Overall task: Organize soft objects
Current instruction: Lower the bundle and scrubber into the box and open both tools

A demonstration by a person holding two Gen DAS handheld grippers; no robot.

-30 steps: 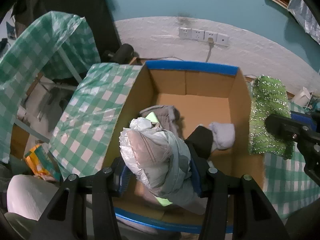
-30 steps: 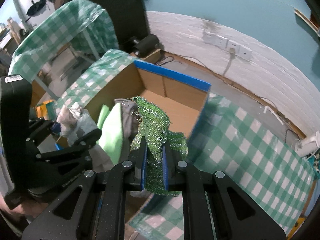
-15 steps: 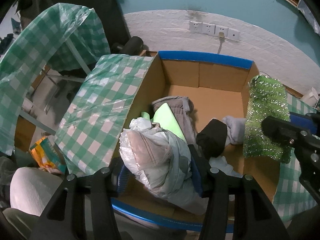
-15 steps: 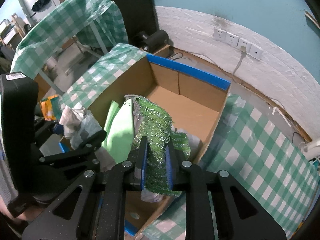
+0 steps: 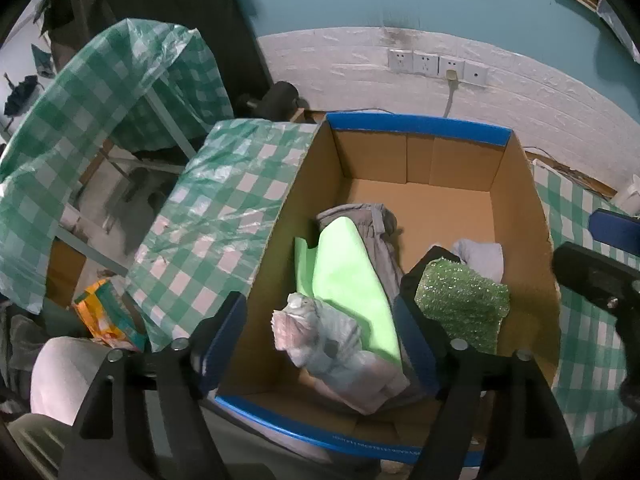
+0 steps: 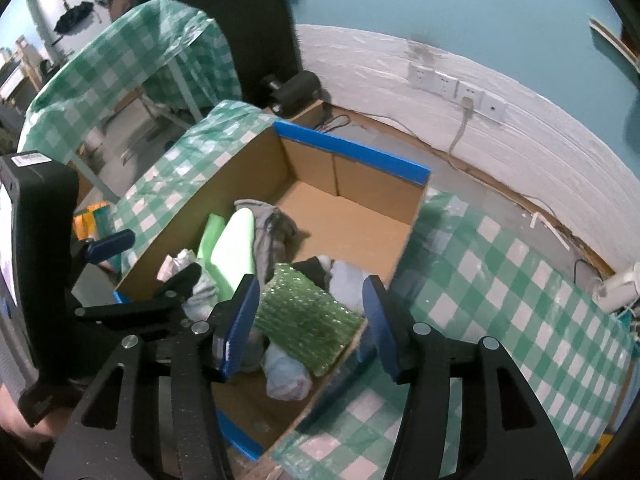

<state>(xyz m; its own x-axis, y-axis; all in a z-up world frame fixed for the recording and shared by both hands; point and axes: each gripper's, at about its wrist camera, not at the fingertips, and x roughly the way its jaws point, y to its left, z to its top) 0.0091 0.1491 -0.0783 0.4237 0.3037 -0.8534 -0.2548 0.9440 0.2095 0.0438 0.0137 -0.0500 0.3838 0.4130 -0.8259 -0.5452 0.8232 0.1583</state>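
Observation:
A cardboard box [image 5: 516, 208] with blue-taped rims holds soft things: a bagged pale garment [image 5: 332, 344], a light green cloth [image 5: 344, 276], a grey garment [image 5: 372, 224], a dark item [image 5: 432, 264], a white cloth [image 5: 480, 256] and a sparkly green cloth [image 5: 464, 304]. My left gripper [image 5: 324, 340] is open above the bagged garment, which lies loose in the box. My right gripper [image 6: 310, 320] is open above the sparkly green cloth [image 6: 304, 316], which rests in the box [image 6: 352, 152].
Green-checked plastic sheeting [image 5: 224, 216] covers surfaces left and right [image 6: 500, 292] of the box. A wall with sockets [image 5: 436, 64] is behind. An orange packet [image 5: 104, 312] and a black cylinder [image 5: 280, 96] lie on the left.
Both grippers opened. The bagged garment dropped from the left gripper into the box, and the sparkly green cloth dropped from the right gripper onto the pile inside.

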